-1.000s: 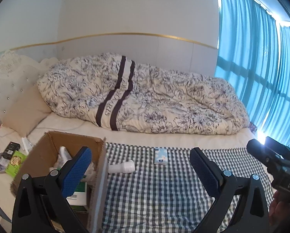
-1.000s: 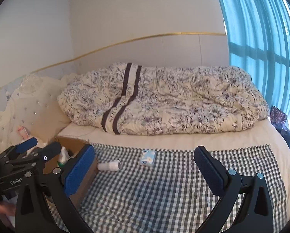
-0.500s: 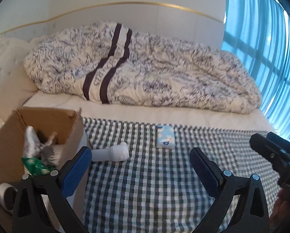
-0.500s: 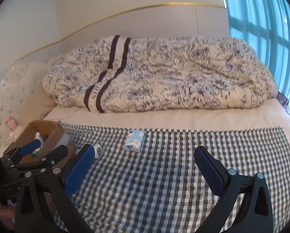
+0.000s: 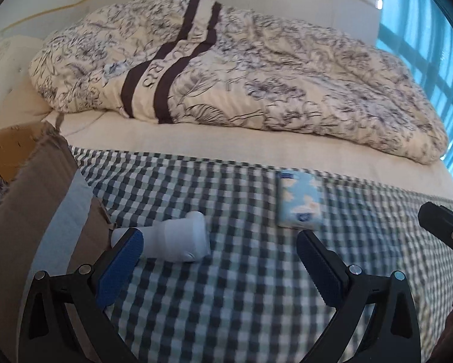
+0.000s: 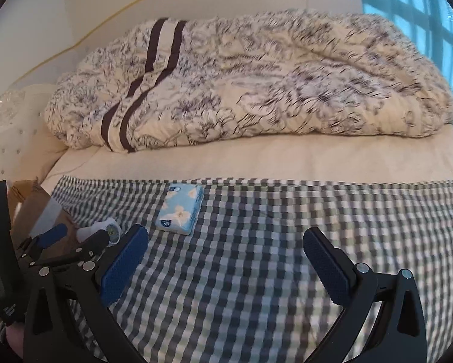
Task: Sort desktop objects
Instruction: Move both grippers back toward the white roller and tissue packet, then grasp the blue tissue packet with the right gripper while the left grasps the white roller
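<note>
The only lettering that shows is on the cream floral quilt with two dark brown stripes (image 5: 178, 60), upper middle of the left wrist frame: dark capitals run along the cream band between the stripes, partly folded under, and only "RS" reads with any certainty. The light blue flower-printed tissue packet (image 6: 181, 208) on the checked cloth carries a small dark label, too blurred to read.

A white bottle (image 5: 175, 239) lies on its side on the checked cloth (image 5: 241, 287), its narrow end touching the cardboard box (image 5: 41, 199). Well to its right, a pale blue tissue pack (image 5: 299, 201) printed with white flowers lies flat, near the cloth's far edge. The box stands open at the cloth's left side.
</note>
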{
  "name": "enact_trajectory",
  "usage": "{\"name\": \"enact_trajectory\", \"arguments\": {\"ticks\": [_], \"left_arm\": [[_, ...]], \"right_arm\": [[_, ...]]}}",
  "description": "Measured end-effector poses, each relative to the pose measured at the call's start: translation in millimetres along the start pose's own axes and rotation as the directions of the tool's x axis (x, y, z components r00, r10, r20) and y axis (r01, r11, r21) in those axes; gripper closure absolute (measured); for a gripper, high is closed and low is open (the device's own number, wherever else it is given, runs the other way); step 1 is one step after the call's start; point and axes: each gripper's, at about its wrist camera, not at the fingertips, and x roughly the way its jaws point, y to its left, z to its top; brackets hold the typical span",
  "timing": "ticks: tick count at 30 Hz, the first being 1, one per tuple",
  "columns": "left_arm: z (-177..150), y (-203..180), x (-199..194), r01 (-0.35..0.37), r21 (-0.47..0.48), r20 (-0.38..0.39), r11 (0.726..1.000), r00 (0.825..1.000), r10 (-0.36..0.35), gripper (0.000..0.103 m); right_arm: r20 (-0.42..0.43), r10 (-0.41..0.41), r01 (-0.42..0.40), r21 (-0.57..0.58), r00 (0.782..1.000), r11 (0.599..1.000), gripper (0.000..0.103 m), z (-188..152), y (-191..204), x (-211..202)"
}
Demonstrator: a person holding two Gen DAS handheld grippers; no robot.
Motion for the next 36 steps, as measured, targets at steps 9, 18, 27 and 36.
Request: {"name": "enact_trajectory", "arguments": {"ticks": [9, 18, 27, 36], "left_arm": [[-2.7, 7.3, 40.4, -0.027, 0.002, -0.04, 1.0, 0.999, 0.027, 0.0], [-4.3, 4.9, 63.0, -0.039, 0.036, -0.032, 0.999, 0.999, 0.04, 0.0], [-6.0, 1.9, 64.8, 0.065, 0.031, -0.044, 0.997, 0.997, -0.064, 0.025], [-12.2, -9.9, 47.1, 0.141, 0.037, -0.072, 0.989, 0.988, -0.139, 0.086]], "right_arm": [[-0.098, 0.039, -0.045, -0.064, 0.994, 0.997, 0.0, 20.0, 32.5, 73.4], [-0.247, -0.07, 0.03, -0.161, 0.967, 0.987, 0.003, 22.3, 53.0, 140.9], [-0.238, -0.033, 0.002, -0.131, 0.971, 0.991, 0.055, 18.9, 40.3, 135.7], [-0.196, -0.019, 0.01, -0.045, 0.981, 0.999, 0.067, 14.3, 12.9, 101.9]]}}
